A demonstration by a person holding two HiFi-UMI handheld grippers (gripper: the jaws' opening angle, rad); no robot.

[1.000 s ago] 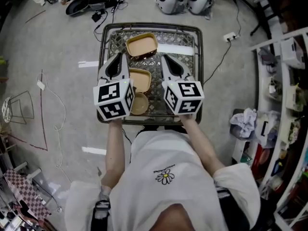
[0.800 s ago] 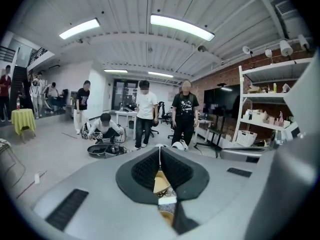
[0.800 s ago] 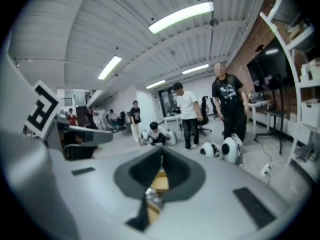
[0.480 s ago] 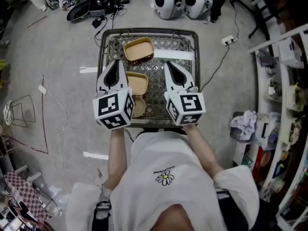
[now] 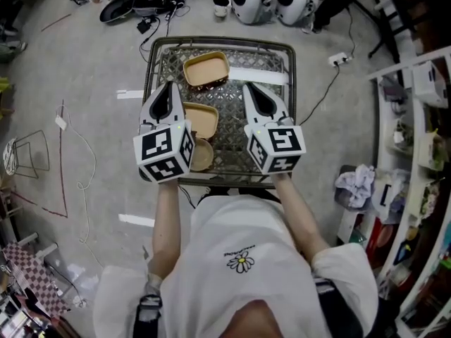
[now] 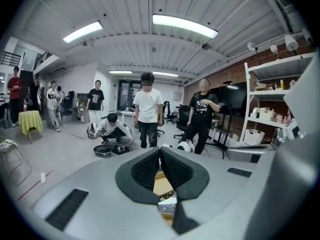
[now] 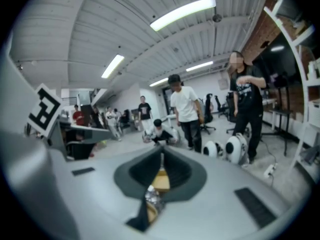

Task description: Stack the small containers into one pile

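both sets of fingers are pressed together right now, nothing pinched in either one. on the left gripper [image 6: 160, 150] the black ribbed pads meet at the tip. the right gripper [image 7: 161, 157] looks the same, tips touching, with a sliver of tan showing underneath.

from the head view both grippers hang side by side over the mesh table [image 5: 290, 69], pointing away from me, left one over the left edge and right one right of centre. the containers sit in the lane between them, nearer the left one.

all three are the same plain tan, shallow, with a rolled rim, kinda like pulp takeaway trays. the far container [image 5: 206, 69] is a rounded rectangle, turned a bit askew, on its own near the far edge. the middle container [image 5: 203, 118] is the same shape, just beside the left gripper, which hides its left side. the round container [image 5: 203, 153] is a smaller bowl right at the middle one's near edge, can't tell if they overlap. so no pile yet.

there's a white strip [image 5: 257, 74] on the mesh, and people [image 6: 148, 109] are standing past the table.
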